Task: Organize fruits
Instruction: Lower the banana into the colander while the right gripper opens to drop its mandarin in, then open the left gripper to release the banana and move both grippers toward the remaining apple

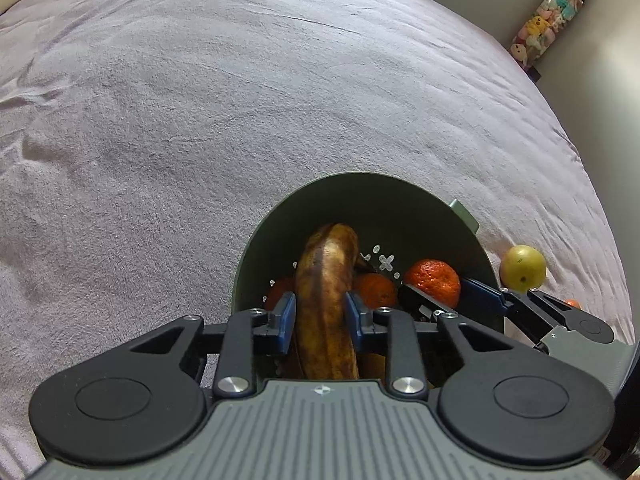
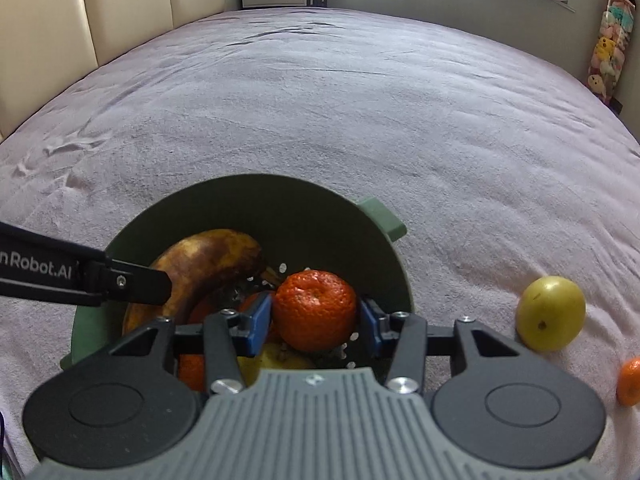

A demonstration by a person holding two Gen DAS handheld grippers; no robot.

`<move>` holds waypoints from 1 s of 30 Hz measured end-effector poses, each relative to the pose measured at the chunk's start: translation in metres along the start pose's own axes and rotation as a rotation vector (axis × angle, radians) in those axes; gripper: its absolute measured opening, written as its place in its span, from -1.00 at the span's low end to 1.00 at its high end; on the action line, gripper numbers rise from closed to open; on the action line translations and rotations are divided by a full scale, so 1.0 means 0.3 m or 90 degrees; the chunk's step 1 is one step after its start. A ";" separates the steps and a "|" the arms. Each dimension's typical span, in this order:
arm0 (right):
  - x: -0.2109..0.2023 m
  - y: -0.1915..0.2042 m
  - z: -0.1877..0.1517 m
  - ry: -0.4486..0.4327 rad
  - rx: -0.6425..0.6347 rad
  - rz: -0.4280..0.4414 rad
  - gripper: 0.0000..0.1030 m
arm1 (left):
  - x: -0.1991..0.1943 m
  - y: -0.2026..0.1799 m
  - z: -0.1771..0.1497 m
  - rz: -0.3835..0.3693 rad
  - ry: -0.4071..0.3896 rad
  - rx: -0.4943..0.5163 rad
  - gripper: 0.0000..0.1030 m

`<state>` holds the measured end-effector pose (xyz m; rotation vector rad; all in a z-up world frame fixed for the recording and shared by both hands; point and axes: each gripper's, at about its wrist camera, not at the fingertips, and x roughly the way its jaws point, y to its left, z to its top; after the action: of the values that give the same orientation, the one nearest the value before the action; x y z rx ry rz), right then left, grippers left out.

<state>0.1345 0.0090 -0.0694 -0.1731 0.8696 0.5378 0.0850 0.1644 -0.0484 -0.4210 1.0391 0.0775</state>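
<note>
Presently, item one: left claw (image 1: 320, 312), blue pads clamped on either flank of a brown-mottled banana (image 1: 328, 304), which points toward 12 o'clock and hangs over the inside of the green colander (image 1: 360, 196). Item two: right claw (image 2: 314, 320), pads closed on a bright mandarin (image 2: 315, 310), one pad touching it at 9 o'clock, the other at 3 o'clock, also held above the colander's bowl; whether either fruit rests on the contents below or hangs free cannot be told. Item three, colander contents: under the held mandarin, in the right wrist view, a yellowish fruit (image 2: 276, 358) at 6 o'clock and a further orange fruit (image 2: 192, 372) at 7 o'clock; the left wrist view shows another mandarin (image 1: 376, 290) just right of the banana. Perforated holes show in the bowl floor, and a handle tab (image 2: 384, 218) sticks out at 2 o'clock. Item four, still outside on the bed cover (image 2: 320, 112): a yellow-green apple-like fruit (image 2: 550, 314) at 3 o'clock of the colander, near it but apart, and a small orange fruit (image 2: 631, 380) at 4 o'clock, cut by the frame edge. Judgement of progress: most fruit appears gathered; two pieces are in the claws over the bowl awaiting release, and two loose pieces are left to collect. Background, not task stock: a hanging net of plush toys (image 2: 610, 40) at 2 o'clock and a padded headboard (image 2: 100, 8) at 11 o'clock.
</note>
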 end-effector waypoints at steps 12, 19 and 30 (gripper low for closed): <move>-0.043 -0.027 0.008 -0.019 0.041 0.018 0.05 | -0.001 -0.008 -0.001 0.003 0.004 0.007 -0.37; -0.102 -0.054 0.019 -0.035 0.075 0.034 0.14 | -0.036 -0.043 -0.005 0.008 -0.020 0.035 -0.37; -0.256 -0.122 0.013 -0.110 0.110 -0.011 0.40 | -0.144 -0.168 -0.035 0.013 -0.123 0.124 -0.29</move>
<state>0.1157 -0.0498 -0.0108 0.0235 0.7417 0.4514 0.0672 0.1200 -0.0010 -0.2213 0.8508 0.0346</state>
